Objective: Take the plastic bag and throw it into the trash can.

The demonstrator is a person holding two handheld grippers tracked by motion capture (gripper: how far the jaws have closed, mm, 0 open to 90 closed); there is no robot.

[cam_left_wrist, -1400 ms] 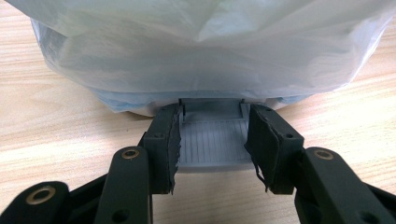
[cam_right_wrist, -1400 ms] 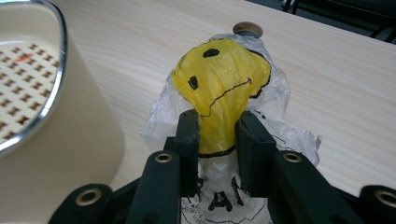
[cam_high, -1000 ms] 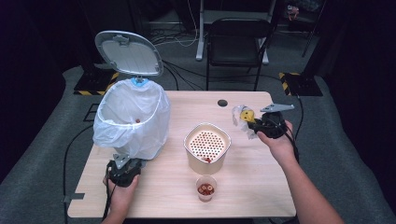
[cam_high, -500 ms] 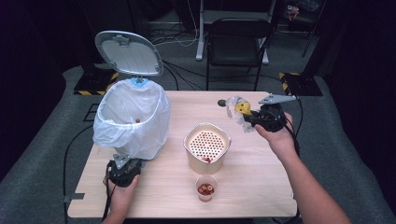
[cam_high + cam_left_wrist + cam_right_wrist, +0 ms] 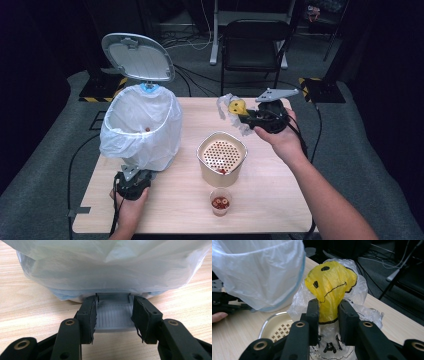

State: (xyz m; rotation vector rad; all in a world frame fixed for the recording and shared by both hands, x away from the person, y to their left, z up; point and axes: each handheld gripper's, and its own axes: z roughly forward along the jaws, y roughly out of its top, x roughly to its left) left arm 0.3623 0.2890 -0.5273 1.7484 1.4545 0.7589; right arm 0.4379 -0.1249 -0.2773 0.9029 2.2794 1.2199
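Jaws pinch plastic bag [image 5: 329, 290] | long axis upright | yellow face up

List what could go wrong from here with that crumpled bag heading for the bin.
1. The right claw pinches only a fold of the thin plastic bag; loose film hangs below, so it might slip or snag over the strainer pot.
2. The left claw holds the pedal of the bin; if that grip slips, the raised lid could drop.
3. The liner sits loosely over the rim and might get pushed in.
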